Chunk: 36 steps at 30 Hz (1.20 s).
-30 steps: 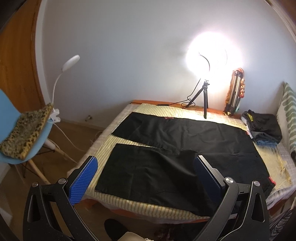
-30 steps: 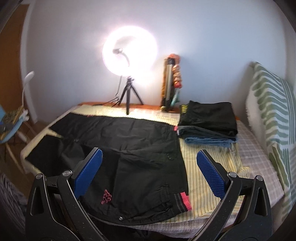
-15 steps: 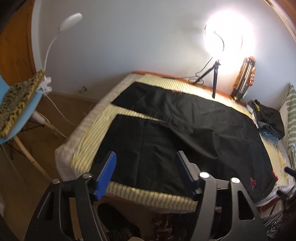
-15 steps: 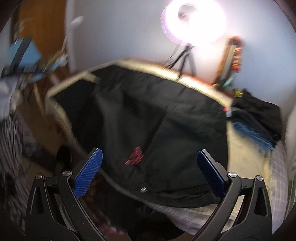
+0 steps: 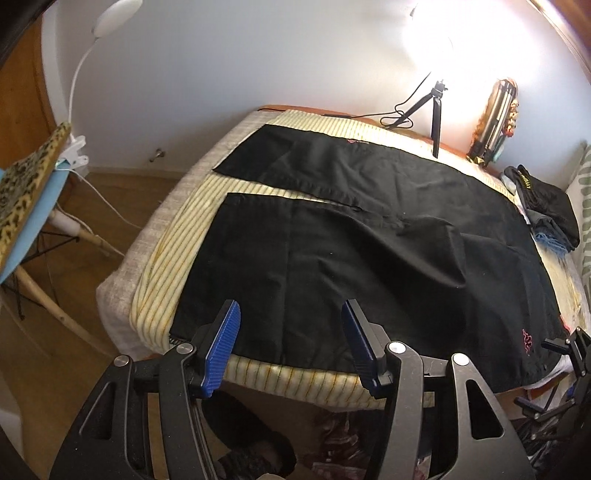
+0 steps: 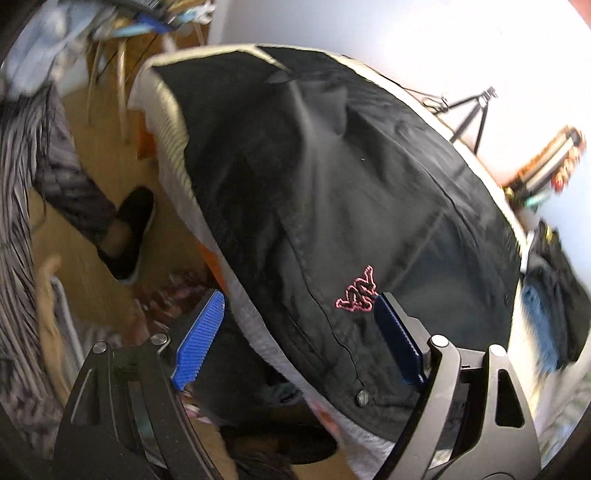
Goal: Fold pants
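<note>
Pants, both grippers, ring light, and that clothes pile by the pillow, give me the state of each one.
pants: unfolded, spread flat on the bed
left gripper: open, holding nothing
right gripper: open, straddling the waist edge
ring light: switched on
clothes pile: folded, stacked

White wall (image 5: 258, 55), wooden floor (image 5: 92, 214), glaring ring light on tripod (image 5: 436, 110), blue chair (image 5: 26, 236), clip-on gooseneck lamp (image 5: 110, 11).
</note>
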{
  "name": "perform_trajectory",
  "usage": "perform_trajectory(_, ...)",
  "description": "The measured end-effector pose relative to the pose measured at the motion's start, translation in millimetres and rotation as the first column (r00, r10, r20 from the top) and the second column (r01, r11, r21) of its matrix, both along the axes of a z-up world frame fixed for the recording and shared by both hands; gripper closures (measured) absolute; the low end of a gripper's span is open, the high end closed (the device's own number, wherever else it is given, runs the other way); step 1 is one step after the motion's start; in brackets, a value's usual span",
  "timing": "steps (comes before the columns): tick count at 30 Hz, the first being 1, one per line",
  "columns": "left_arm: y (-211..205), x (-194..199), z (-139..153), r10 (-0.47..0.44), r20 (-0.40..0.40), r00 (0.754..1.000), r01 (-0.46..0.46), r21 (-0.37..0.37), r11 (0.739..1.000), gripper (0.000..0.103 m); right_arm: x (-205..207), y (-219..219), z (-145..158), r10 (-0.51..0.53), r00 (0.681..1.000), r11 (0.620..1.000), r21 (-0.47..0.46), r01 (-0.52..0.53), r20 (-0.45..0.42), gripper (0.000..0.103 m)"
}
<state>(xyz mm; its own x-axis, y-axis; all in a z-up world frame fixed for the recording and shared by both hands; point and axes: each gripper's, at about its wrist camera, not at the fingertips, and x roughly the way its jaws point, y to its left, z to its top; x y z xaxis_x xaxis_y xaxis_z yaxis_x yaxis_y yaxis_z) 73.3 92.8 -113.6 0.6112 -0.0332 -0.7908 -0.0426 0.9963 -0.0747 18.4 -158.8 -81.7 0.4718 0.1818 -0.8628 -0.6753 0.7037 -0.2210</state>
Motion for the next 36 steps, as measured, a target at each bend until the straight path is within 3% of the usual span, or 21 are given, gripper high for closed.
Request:
perform_trajectory(3,0.9,2.8,-2.2,0.008,-0.005,1.000,-0.009,-0.009,1.000,0.047,0.5,6.0,-6.1,0.030,0.999,0.997,-0.076,-0.028,0.037,0.019)
perform_trajectory(5,2.9,4.4,-4.3,0.017,-0.015,1.000,-0.017,-0.022,1.000,0.047,1.3,6.3,-6.0,0.041,0.998,0.994,-0.102,-0.036,0.042,0.036)
perform_trajectory(6,4.2,4.9,-4.9,0.021,-0.020,1.000,-0.021,-0.027,0.999,0.047,3.6,6.3,-5.4,0.042,0.999,0.994,-0.103,-0.039,0.033,0.040)
perform_trajectory(9,10.6,5.5,-5.5,0.041,-0.031,0.999,-0.042,-0.049,0.998,0.046,5.6,2.8,3.9,0.047,0.999,0.997,-0.068,-0.047,-0.002,0.058)
perform_trajectory(11,14.3,5.7,-5.2,0.052,-0.034,0.998,-0.054,-0.063,0.997,0.046,8.7,1.5,9.9,0.050,0.998,0.998,-0.024,-0.051,-0.041,0.077)
perform_trajectory(13,18.1,5.8,-4.7,0.065,-0.036,0.997,-0.067,-0.074,0.995,0.046,11.9,-1.8,15.9,0.045,0.996,0.999,0.022,-0.043,-0.077,0.082)
perform_trajectory(19,21.2,6.7,-6.5,0.066,-0.054,0.996,-0.071,-0.099,0.993,0.045,31.4,-17.6,39.4,-0.009,0.993,0.992,0.127,0.024,-0.119,0.090)
perform_trajectory(22,25.8,8.9,-10.0,0.081,-0.071,0.994,-0.090,-0.132,0.987,0.038,45.0,-22.4,56.5,-0.043,0.998,0.992,0.118,0.047,-0.037,0.094)
perform_trajectory(28,34.2,7.1,-17.2,0.112,-0.136,0.984,-0.142,-0.236,0.961,0.037,86.5,-27.4,69.1,-0.118,0.992,0.986,0.127,0.110,0.052,0.096)
perform_trajectory(32,30.0,-3.9,-20.9,0.119,-0.167,0.979,-0.169,-0.327,0.930,0.037,105.8,-29.2,72.6,-0.160,0.986,0.969,0.201,0.146,0.055,0.096)
perform_trajectory(36,17.3,-3.2,-38.7,0.113,-0.228,0.967,-0.202,-0.417,0.886,0.037,111.3,-25.0,69.6,-0.159,0.985,0.968,0.207,0.142,0.068,0.096)
